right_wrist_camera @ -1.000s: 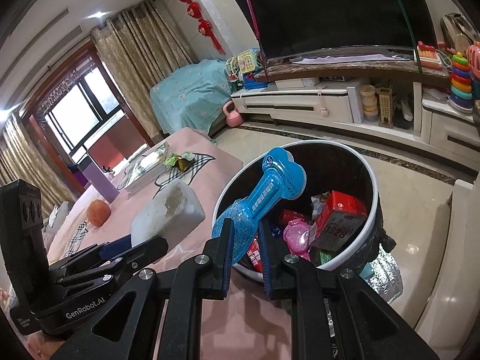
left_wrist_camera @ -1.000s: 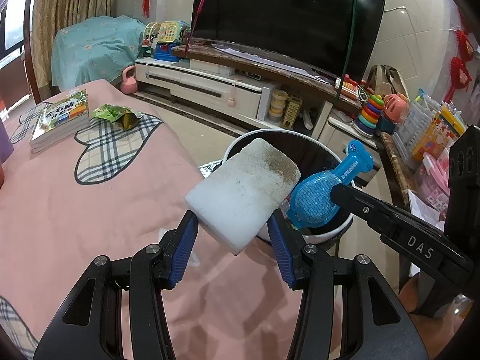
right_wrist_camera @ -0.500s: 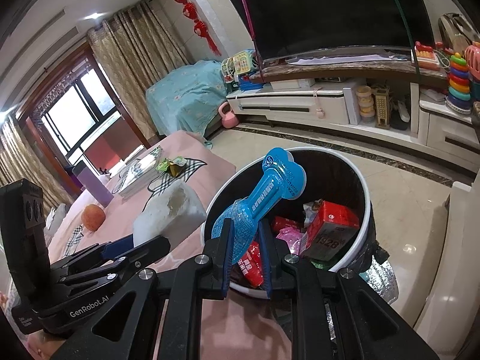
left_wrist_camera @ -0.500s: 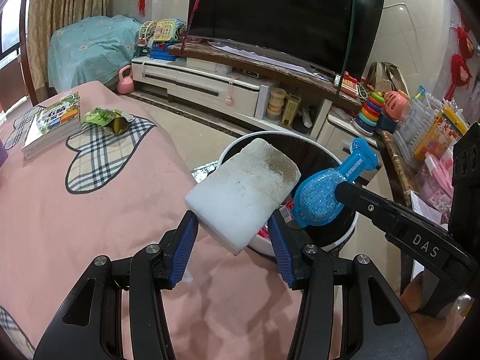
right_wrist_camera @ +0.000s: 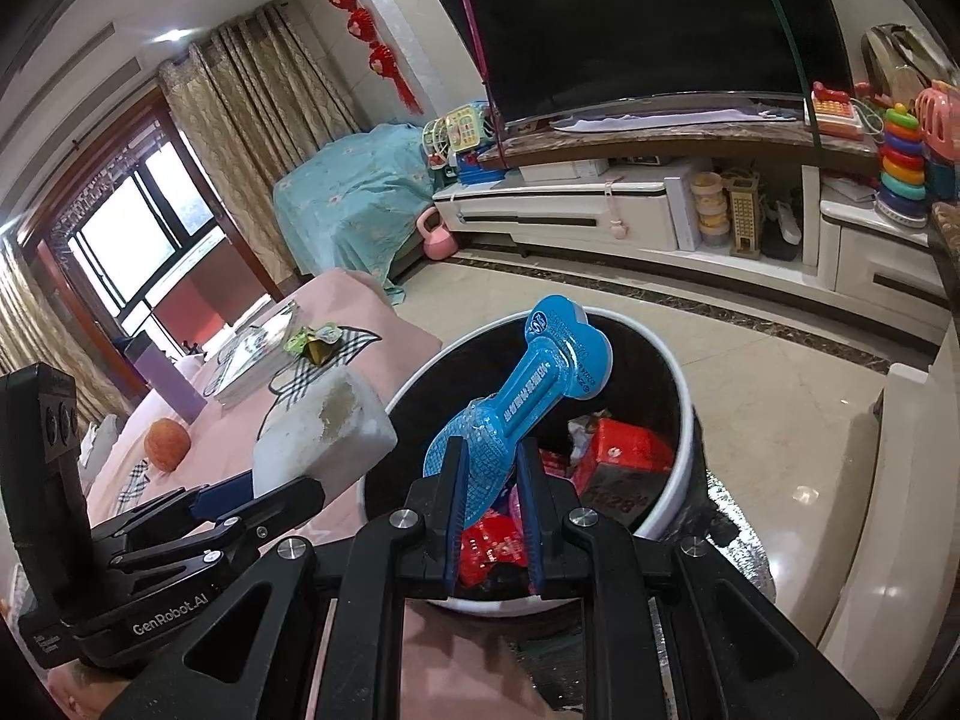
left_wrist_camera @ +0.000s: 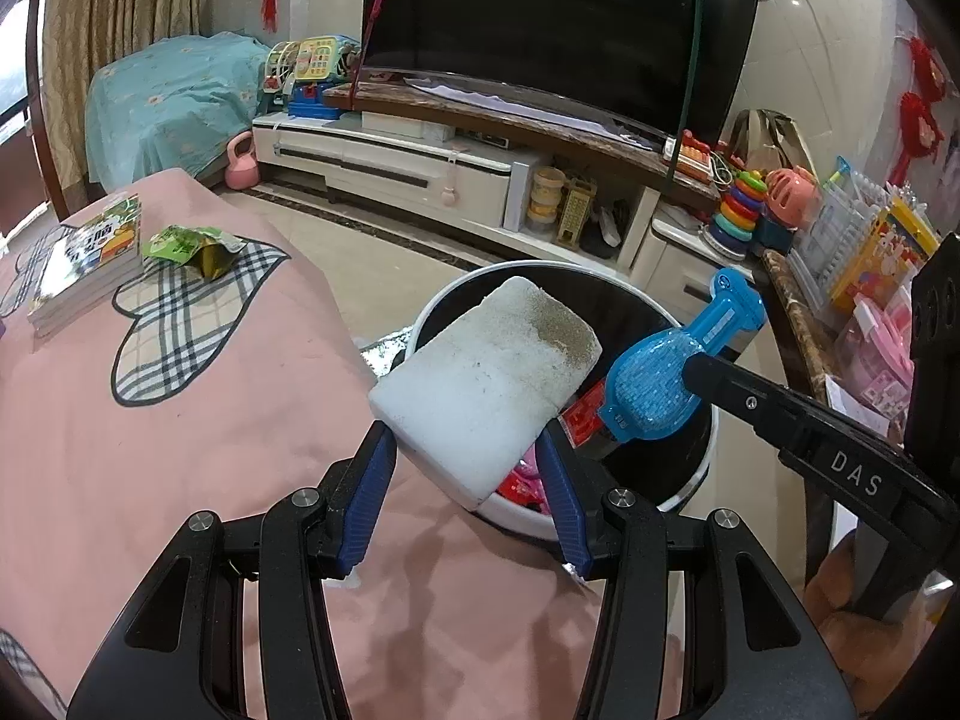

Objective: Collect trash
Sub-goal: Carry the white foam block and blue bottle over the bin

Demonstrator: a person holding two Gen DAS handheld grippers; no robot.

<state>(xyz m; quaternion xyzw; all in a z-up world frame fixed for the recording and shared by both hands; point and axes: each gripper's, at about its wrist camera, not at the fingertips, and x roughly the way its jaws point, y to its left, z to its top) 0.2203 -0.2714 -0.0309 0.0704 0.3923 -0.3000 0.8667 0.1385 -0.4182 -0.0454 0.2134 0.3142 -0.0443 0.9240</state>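
Since both bits of trash look set for dropping, the left gripper (left_wrist_camera: pixel 468 480) pinches the grubby white sponge (left_wrist_camera: pixel 486 387) and the right gripper (right_wrist_camera: pixel 492 510) clamps the blue plastic blister pack (right_wrist_camera: pixel 519 387), each right over the bin (right_wrist_camera: pixel 684 480) just ahead.

glossy beige tiled floor (right_wrist_camera: pixel 750 324), big dark tv (right_wrist_camera: pixel 636 24) over a white cabinet (right_wrist_camera: pixel 576 213), curtained window (right_wrist_camera: pixel 132 222).

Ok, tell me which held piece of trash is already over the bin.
The blue plastic packet in the right tongs: it hangs above the bin; the white sponge overlaps only its rim.
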